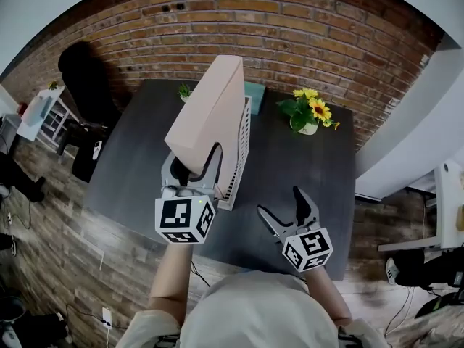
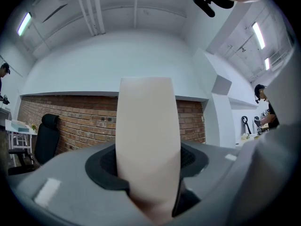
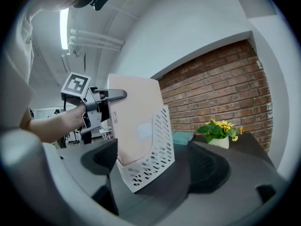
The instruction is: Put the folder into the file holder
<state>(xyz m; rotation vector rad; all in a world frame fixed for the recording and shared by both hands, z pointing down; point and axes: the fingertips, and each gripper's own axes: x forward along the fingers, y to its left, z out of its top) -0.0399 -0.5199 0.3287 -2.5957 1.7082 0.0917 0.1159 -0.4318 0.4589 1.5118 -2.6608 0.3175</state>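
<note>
A thick pale pink folder (image 1: 210, 107) stands tilted with its lower end inside the white slotted file holder (image 1: 238, 172) on the dark table (image 1: 138, 165). My left gripper (image 1: 193, 158) is shut on the folder's near upper edge; in the left gripper view the folder (image 2: 148, 140) fills the gap between both pads. From the right gripper view the folder (image 3: 136, 121) rises out of the file holder (image 3: 150, 166), with the left gripper (image 3: 101, 105) clamped at its top. My right gripper (image 1: 279, 201) hovers open to the right of the holder, nothing between its fingers.
A pot of yellow flowers (image 1: 310, 114) stands at the table's far right. A small green plant (image 1: 184, 90) and a teal object (image 1: 254, 93) sit behind the holder. A black chair (image 1: 87, 85) stands left of the table, by the brick wall (image 1: 290, 35).
</note>
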